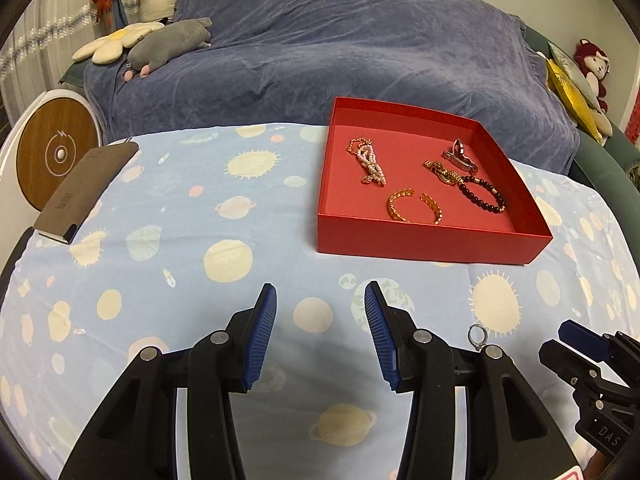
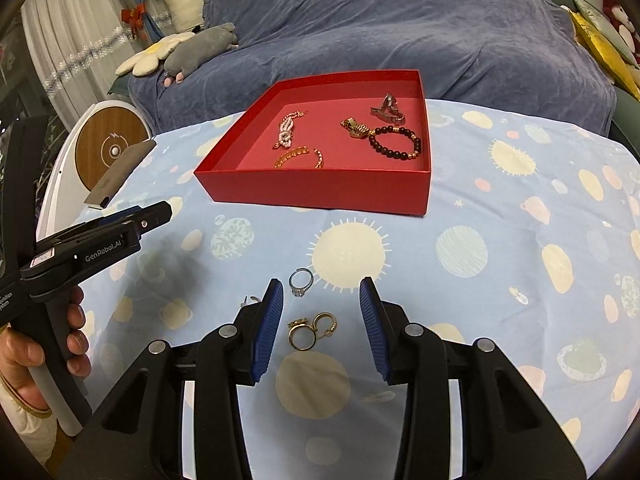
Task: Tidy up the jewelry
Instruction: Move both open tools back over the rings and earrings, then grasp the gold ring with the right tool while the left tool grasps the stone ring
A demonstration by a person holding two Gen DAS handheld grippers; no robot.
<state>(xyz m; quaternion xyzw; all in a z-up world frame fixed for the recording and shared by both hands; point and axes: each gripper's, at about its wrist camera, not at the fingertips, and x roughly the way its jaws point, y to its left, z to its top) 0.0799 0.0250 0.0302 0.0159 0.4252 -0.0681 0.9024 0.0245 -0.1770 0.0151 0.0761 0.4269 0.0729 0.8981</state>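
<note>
Planet-print bedsheet (image 2: 500, 240) is covering the work surface, with a red box (image 2: 320, 196) sitting on it that's already holding a pearl strand (image 2: 286, 133), a gold cuff (image 2: 300, 157), a dark bead bracelet (image 2: 396, 143) and a couple of metal pieces. Still lying loose on the sheet: a silver ring (image 2: 301, 280) and two gold rings (image 2: 312, 330), right in front of the right gripper (image 2: 322, 324). Its jaws are standing partly apart with nothing held, the gold rings lying on the sheet between the tips. The left gripper (image 1: 320, 332) is also hanging part-open and empty. Probably best going for one ring at a time, coming down low so the pads are pinching the band edge instead of bunching up cloth
</note>
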